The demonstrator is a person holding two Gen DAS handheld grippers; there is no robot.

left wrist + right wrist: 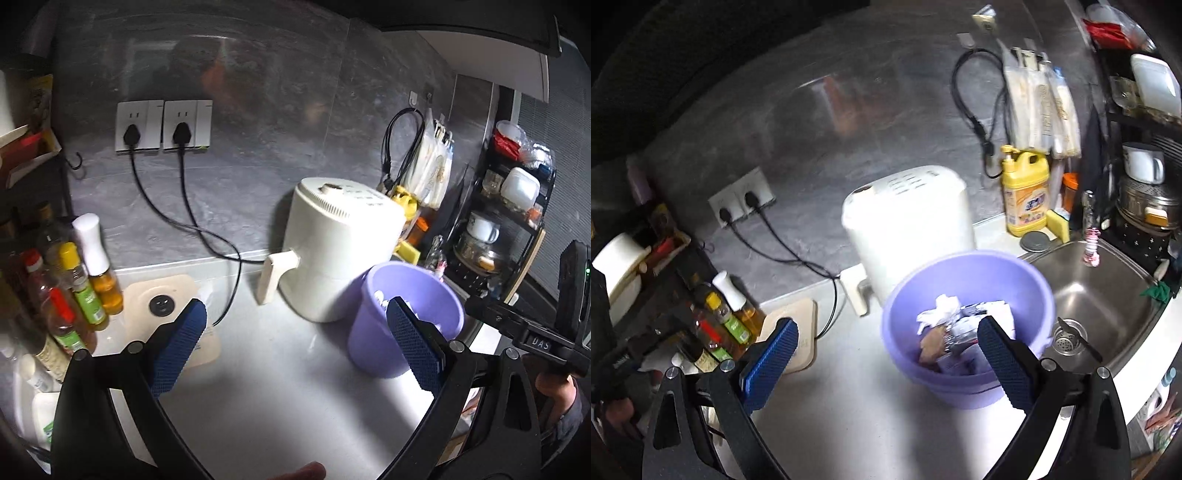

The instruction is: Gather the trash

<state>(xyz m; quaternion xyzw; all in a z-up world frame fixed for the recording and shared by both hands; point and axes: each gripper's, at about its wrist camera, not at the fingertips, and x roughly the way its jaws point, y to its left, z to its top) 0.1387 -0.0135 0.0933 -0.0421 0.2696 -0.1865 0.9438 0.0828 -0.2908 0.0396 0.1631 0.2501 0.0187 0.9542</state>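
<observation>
A lilac plastic bucket [967, 291] stands on the steel counter beside the sink, holding crumpled white paper and several wrappers [956, 332]. My right gripper [886, 365] hovers just in front of the bucket, open, with nothing between its blue pads. In the left wrist view the same bucket [402, 317] sits to the right, half behind my right-hand finger. My left gripper [295, 347] is open and empty above the bare counter. The other hand-held gripper [546, 332] shows at the right edge of that view.
A white air fryer [340, 251] stands behind the bucket, its cord running to wall sockets [162, 125]. Sauce bottles [74, 288] crowd the left, with a wooden board [173, 314] beside them. A steel sink [1108, 306], yellow detergent bottle [1027, 195] and black dish rack [1145, 177] lie right.
</observation>
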